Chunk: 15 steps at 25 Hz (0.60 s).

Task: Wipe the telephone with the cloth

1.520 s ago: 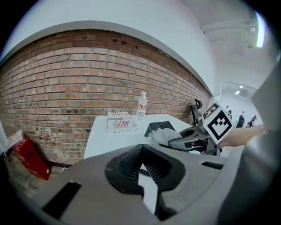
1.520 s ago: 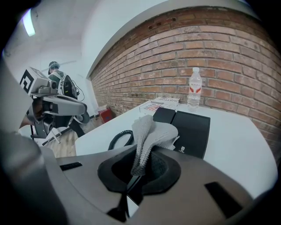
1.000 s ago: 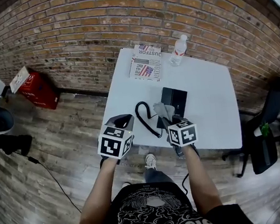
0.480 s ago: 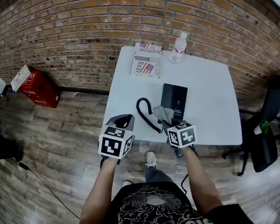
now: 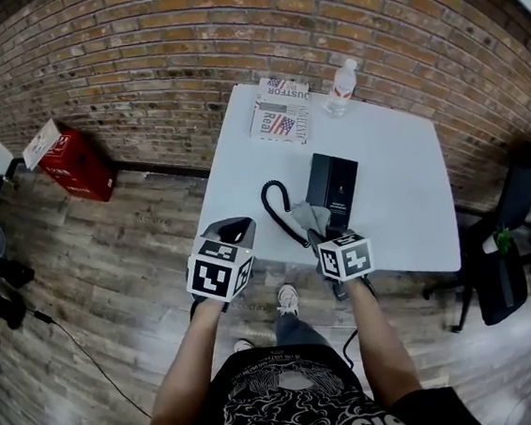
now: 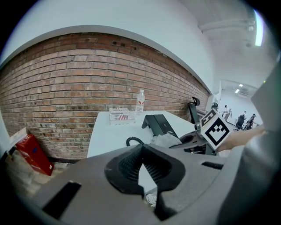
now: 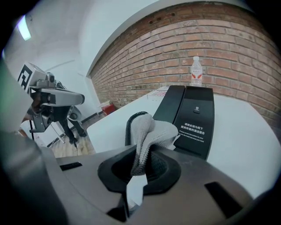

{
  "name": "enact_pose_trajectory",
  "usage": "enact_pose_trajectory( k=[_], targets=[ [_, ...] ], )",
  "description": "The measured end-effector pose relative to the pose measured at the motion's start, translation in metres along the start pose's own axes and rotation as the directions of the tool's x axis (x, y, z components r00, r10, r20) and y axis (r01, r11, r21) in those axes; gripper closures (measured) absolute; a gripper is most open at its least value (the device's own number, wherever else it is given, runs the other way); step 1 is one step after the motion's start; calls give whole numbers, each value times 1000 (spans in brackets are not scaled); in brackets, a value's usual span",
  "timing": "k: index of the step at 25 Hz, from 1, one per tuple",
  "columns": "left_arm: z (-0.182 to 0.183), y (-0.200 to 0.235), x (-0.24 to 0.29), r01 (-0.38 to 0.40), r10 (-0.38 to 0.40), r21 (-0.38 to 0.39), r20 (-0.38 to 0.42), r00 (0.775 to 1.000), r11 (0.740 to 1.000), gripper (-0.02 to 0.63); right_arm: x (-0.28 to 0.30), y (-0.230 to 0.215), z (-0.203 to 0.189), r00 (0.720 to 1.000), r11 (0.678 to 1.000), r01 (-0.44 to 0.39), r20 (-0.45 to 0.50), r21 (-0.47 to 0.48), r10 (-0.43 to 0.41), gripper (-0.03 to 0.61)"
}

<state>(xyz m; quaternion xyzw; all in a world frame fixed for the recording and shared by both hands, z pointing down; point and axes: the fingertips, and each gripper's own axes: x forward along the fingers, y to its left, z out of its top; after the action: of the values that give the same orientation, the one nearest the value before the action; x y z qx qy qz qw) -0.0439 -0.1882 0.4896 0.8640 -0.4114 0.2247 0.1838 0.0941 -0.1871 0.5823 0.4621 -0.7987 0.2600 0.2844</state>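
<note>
Seen from above, we hold a claw in each hand at the near edge of a white table [image 5: 393,170]. The black telephone [image 5: 333,186] lies at frame centre, with its coiled cord [image 5: 275,211] curling to its left. Just below it, our right claw [image 5: 317,232] pinches a grey cloth [image 5: 310,215] bunched at the telephone's near end; we cannot tell whether they touch. Left of centre, our left claw [image 5: 231,231] is pressed together on nothing. A water bottle [image 5: 339,91] stands at the table's far edge.
</note>
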Motion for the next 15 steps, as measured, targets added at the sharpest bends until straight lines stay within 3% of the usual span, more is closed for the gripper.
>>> enact_pose_trajectory(
  k=[7,15],
  targets=[
    [-4,1,3,3,-3,-5,-5,1000,1000,607,-5,-1,3,1000,1000,1,5,-16,-1,567],
    [7,-1,15,17,-17,1,2,1000,1000,607,-30,-19,48,994,999,33,109,-11,-31,568]
  ],
)
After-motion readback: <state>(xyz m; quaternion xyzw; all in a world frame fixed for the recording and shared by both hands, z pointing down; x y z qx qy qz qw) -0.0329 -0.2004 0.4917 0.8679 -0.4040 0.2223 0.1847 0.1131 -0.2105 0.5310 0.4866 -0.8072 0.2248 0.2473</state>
